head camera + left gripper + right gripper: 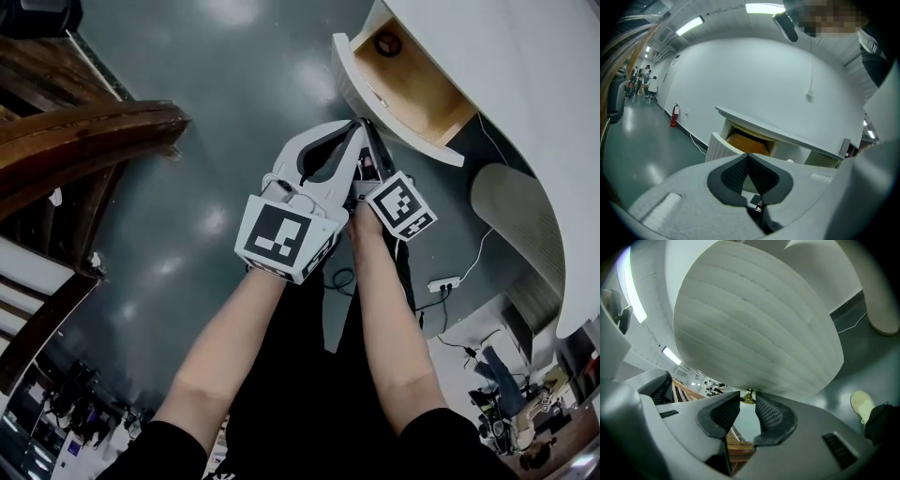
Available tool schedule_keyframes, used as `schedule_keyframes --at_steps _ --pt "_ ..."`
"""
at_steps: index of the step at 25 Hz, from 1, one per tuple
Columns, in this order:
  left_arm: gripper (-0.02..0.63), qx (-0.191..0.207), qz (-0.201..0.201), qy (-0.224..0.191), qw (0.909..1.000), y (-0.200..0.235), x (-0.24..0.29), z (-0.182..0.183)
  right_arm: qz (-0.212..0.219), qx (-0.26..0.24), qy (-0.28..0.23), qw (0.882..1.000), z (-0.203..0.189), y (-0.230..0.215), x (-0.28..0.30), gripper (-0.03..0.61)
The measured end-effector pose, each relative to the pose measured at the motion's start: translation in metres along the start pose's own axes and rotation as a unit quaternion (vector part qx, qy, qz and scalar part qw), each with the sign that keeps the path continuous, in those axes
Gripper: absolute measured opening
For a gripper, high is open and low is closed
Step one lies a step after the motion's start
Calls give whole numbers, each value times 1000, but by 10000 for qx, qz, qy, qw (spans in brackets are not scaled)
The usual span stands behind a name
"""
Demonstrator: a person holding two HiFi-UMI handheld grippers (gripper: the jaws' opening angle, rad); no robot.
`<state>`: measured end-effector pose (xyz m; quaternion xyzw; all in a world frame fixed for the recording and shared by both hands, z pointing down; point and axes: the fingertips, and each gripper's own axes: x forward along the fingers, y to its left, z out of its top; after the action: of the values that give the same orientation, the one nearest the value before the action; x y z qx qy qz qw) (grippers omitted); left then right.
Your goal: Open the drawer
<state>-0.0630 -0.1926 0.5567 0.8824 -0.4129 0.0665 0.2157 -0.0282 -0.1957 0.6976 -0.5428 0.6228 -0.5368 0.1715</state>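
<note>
The white drawer [441, 148] stands pulled out of the white cabinet [525, 75], its wooden inside showing [747, 143]. In the right gripper view its ribbed curved front [754, 329] fills the picture. A small brass knob [748, 398] sits at the front's lower edge. My right gripper [747, 404] is shut on that knob, pinched between the pad tips. My left gripper [749, 157] is shut on nothing, its pads meeting at the tips, and points at the drawer from a short way off. In the head view both grippers, left [339, 141] and right [367, 141], are side by side just below the drawer.
A dark wooden stair railing [84, 131] runs along the left. A power strip with cables [442, 283] lies on the grey floor at the right. A ribbed rounded cabinet part [516, 216] stands below the drawer. A red fire extinguisher [674, 116] stands by the far wall.
</note>
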Motion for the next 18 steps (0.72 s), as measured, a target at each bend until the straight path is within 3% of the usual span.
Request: schedule_keyframes --at_steps 18 --pt "9 90 148 112 9998 -10 -40 8 -111 68 412 9991 -47 5 -21 109"
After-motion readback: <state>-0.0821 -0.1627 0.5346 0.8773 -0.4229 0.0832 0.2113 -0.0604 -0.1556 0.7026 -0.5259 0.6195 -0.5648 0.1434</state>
